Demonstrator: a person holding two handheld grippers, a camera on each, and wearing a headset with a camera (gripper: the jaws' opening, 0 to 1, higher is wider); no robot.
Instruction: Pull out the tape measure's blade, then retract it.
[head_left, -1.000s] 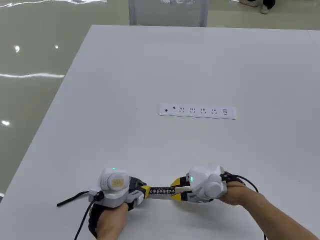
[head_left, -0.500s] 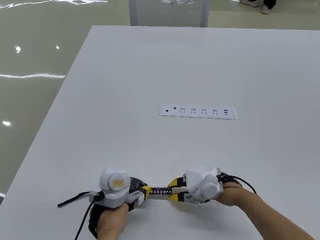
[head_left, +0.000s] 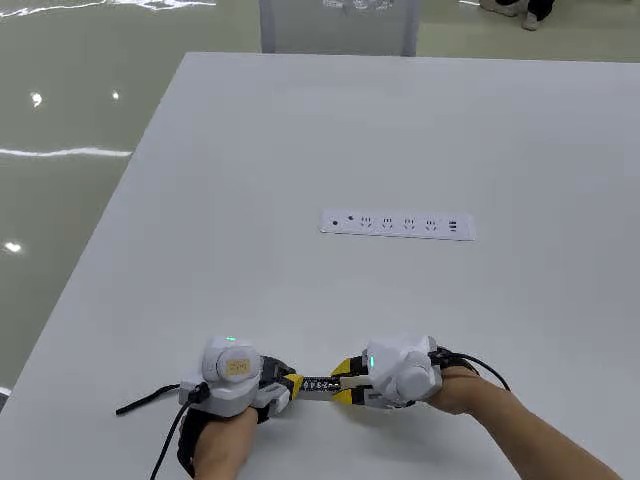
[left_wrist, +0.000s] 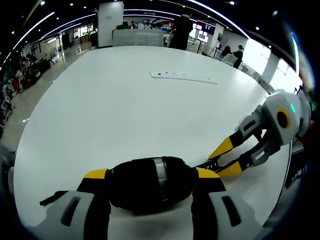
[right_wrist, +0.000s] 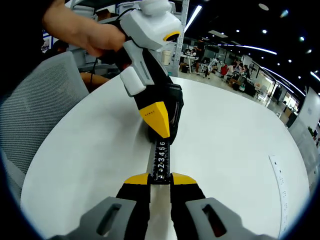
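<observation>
At the near edge of the white table (head_left: 400, 130), the left gripper (head_left: 287, 384) lies low on the surface, a hand wrapped around its body. In the left gripper view its yellow-tipped jaws (left_wrist: 152, 175) stand wide apart and press on either side of the tape measure (left_wrist: 150, 182), whose black rounded case sits squarely between them and rests on the tabletop. From the case a short length of blade (head_left: 318, 383) runs out to the right, flat and just above the table; in the right gripper view the printed numbers on the blade (right_wrist: 161, 162) read along its length toward the case (right_wrist: 172, 112). The right gripper (head_left: 342, 382) faces the left one, close by, and its jaws (right_wrist: 160, 179) are drawn in narrow, pinching the free end of the blade between the yellow tips. Farther back on the table, well apart from both grippers, lies a white power strip (head_left: 396, 224).
</observation>
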